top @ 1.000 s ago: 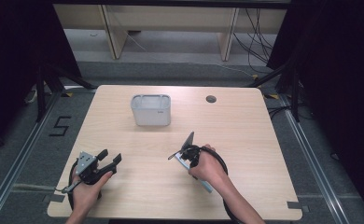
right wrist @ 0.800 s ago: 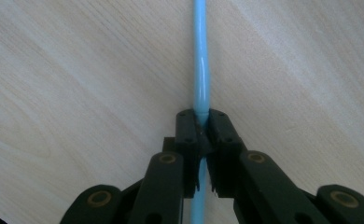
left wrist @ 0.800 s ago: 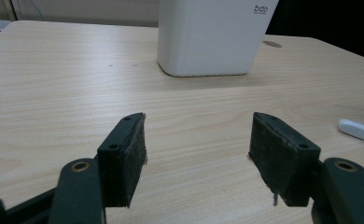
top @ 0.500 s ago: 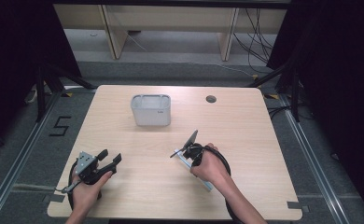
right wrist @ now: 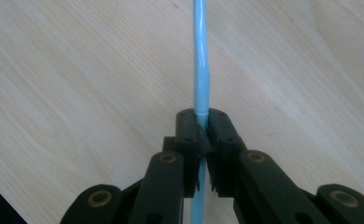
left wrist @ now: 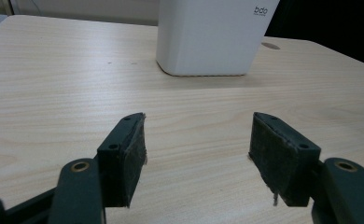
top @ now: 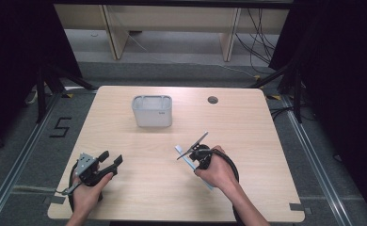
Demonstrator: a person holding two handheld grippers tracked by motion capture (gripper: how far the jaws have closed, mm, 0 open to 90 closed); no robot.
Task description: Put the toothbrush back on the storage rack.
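Blue straw (right wrist: pixel 201 56) pinched in your right gripper (top: pixel 196 153), long axis along the jaws; white bin (top: pixel 152 111) sits at 11 o'clock from it. Left gripper (top: pixel 107 162) open, empty, nearer edge.

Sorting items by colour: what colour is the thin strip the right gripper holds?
Light blue strip; clearest in the right gripper view.
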